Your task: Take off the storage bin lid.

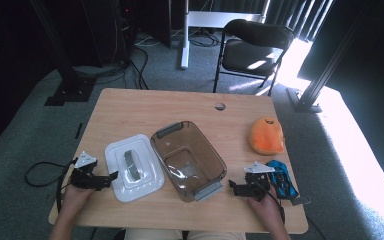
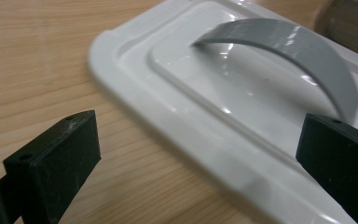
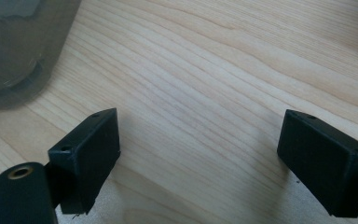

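lid (image 1: 134,167): white, grey handle (image 2: 298,51), flat on table (image 1: 130,107), touching the left side of the brown bin (image 1: 189,160).
left gripper (image 1: 114,175): at the lid's left edge, jaws spread wide, nothing pinched.
right gripper (image 1: 231,186): just right of the bin, jaws apart over bare wood.

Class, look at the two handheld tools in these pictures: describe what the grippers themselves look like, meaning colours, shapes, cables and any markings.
The left gripper and right gripper are both black, each topped by a grey three-cornered plate. Each has two blocky, square-ended black jaws with small round holes near the tips and scuffed edges. A brass-coloured ring shows on the right gripper's body. A black cable trails from each gripper, the left one looping off the table edge. No sleeves show on the forearms.
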